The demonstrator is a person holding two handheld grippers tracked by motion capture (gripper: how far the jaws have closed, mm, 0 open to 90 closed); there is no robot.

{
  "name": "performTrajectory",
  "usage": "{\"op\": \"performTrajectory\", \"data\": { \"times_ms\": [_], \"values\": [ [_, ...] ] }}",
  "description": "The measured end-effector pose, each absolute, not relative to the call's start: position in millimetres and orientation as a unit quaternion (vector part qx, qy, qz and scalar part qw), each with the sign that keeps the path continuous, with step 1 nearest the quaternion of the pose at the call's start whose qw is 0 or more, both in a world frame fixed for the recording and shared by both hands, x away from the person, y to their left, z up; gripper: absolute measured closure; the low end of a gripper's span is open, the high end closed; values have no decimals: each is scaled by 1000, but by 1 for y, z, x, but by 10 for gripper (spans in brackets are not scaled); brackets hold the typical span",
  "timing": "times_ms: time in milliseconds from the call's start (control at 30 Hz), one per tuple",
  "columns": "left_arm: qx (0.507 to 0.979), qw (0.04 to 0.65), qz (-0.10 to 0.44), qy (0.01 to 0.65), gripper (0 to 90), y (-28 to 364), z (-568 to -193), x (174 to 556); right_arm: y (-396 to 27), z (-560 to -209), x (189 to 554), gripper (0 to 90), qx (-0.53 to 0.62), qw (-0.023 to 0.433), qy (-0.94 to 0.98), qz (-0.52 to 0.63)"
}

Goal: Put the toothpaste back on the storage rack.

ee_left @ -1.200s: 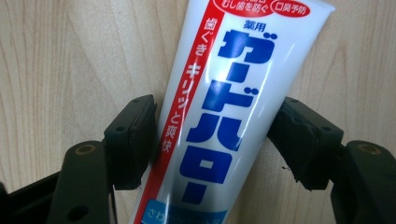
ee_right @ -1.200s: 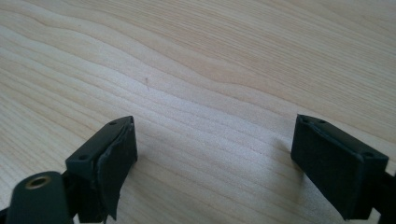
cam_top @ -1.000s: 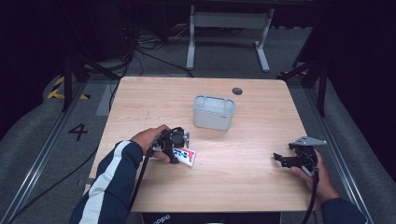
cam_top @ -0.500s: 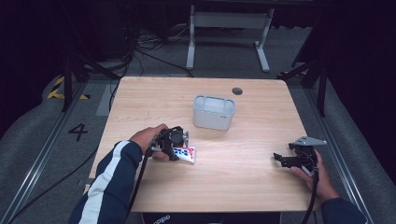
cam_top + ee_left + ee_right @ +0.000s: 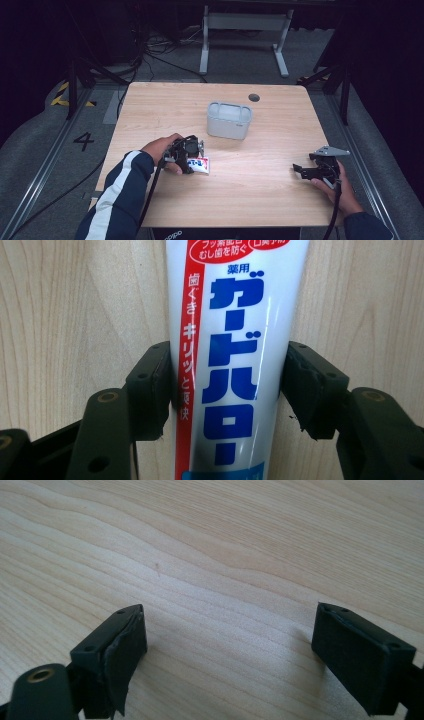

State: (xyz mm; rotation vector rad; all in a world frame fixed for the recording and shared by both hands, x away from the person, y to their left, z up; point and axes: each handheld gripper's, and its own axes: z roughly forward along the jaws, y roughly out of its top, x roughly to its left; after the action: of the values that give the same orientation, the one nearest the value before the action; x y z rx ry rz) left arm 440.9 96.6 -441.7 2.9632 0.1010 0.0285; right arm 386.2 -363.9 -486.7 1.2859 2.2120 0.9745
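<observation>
A white toothpaste tube (image 5: 235, 340) with blue and red Japanese lettering lies flat on the wooden table (image 5: 250, 200). My left gripper (image 5: 227, 385) has one jaw pressed against each side of the tube, shut on it. In the high view the tube (image 5: 200, 164) pokes out to the right of the left gripper (image 5: 191, 160), left of the table's middle, with a hand in a dark, white-striped sleeve behind it. My right gripper (image 5: 299, 170) rests low near the table's right front, jaws wide apart. Only bare wood lies between its jaws in the right gripper view (image 5: 230, 630).
A grey rectangular container (image 5: 229, 120) stands upright behind the tube, near the table's centre. A small dark round hole (image 5: 254, 97) marks the far edge of the table. Cables trail from both grippers off the front edge.
</observation>
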Motion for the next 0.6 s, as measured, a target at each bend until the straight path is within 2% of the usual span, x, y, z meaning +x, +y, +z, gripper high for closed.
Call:
{"op": "performTrajectory", "data": {
  "times_ms": [333,600],
  "values": [
    [997,76,14,23,488,95,-439,441,-364,-487,386,147,460,200,791,349],
    [995,90,18,43,573,99,-432,441,-364,-487,386,147,460,201,792,349]
  ]
}}
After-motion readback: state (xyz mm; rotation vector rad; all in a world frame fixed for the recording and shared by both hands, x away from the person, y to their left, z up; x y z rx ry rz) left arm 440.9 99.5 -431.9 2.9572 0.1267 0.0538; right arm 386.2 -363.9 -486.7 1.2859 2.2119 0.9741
